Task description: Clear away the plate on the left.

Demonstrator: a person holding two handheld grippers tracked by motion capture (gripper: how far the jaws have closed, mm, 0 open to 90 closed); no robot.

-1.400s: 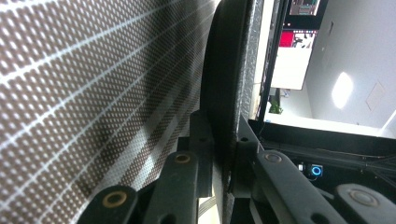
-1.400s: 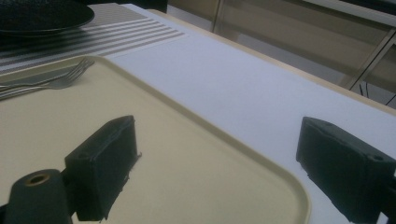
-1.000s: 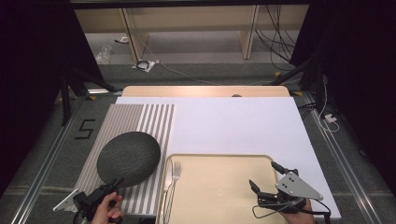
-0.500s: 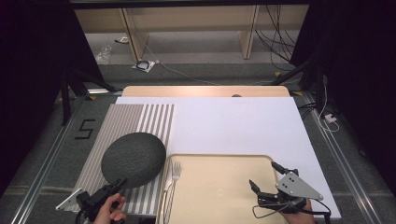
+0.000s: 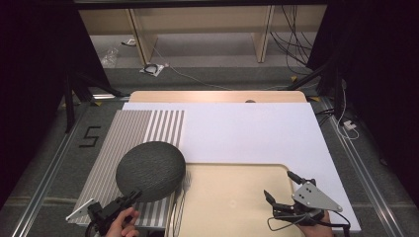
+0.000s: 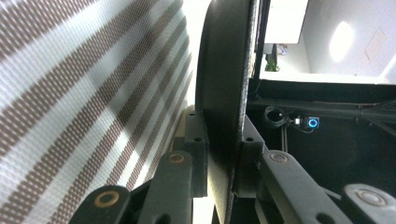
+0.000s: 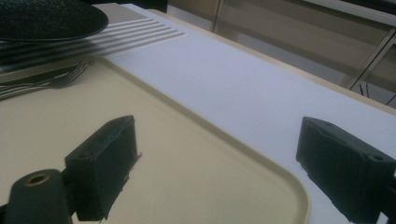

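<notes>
A dark grey round plate hangs tilted over the striped placemat, its right edge reaching over the cream tray. My left gripper is shut on the plate's near rim; in the left gripper view both pads clamp the plate edge-on at my left gripper. A fork lies along the tray's left side, partly covered by the plate. My right gripper stands open low over the tray's right part, and in the right gripper view my right gripper has nothing between its jaws.
The placemat and tray lie on a white board over a wooden tabletop. Cables and shelf legs are on the floor beyond. The right gripper view shows the fork, the plate and the tray's rim.
The plate has shifted to the right in the left gripper's hold, from over the placemat to partly over the tray and fork. The right gripper has stayed put.
</notes>
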